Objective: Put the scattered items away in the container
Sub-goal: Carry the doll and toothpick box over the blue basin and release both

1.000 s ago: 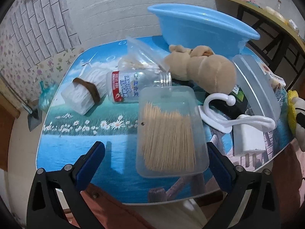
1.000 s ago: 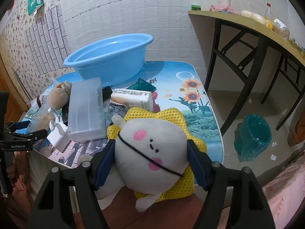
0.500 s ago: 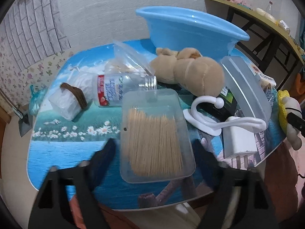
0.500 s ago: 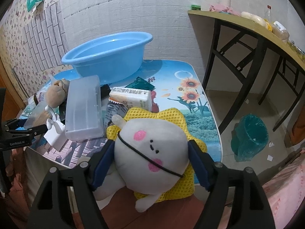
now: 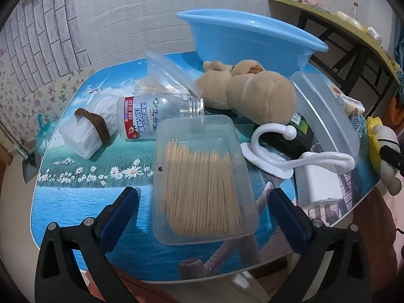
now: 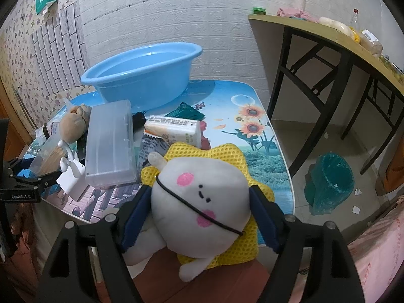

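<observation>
The left claw [image 5: 203, 203] stands spread wide, its jaws having just been opening, on either side of the clear rectangular plastic box of wooden toothpicks [image 5: 202, 186], clear of its walls. The box lies flat near the front edge of the sea-printed counter [image 5: 75, 202], its long axis and the toothpicks running away from the camera towards the round light-blue plastic basin [image 5: 252, 43] at the back. The right claw [image 6: 199, 212] has its pads against both flanks of the white round-faced plush toy with yellow mesh backing [image 6: 202, 197], which overhangs the near edge, head pointing at the claw.
</observation>
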A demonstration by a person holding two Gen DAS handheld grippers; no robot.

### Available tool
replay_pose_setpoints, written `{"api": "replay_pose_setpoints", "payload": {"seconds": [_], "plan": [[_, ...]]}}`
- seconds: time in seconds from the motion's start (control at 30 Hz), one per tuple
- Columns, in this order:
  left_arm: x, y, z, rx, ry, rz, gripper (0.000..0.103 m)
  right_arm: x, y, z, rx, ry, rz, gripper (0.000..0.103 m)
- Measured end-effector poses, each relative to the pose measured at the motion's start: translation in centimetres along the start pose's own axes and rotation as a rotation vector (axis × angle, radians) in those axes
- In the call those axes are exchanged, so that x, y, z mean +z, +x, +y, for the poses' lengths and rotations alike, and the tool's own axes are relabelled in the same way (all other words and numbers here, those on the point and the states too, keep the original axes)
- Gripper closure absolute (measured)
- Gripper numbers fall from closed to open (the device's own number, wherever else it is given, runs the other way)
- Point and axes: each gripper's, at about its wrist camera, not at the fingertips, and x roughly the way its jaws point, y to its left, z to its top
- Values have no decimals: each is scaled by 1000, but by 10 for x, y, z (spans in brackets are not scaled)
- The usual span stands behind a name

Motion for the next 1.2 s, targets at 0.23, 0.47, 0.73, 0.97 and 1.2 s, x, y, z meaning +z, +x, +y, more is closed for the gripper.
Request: {"api": "replay_pose_setpoints", "payload": {"seconds": [0.23,0.47,0.73,0.97,1.2], "plan": [[0,-8,3,-39,-10,-50,33,1,-5,-8,6,26,-17,27],[2,-11,6,-58,-3,-57,40,6,-10,-6,14,22,-38,28],[6,-40,7,-53,16,-148,41,21,-24,1,42,14,-86,28],[21,-71,10,-60,15,-226,41,36,-30,14,81,-10,-118,29],[53,-105,10,-47,28,-336,41,66,-38,33,131,-74,-175,29]]}}
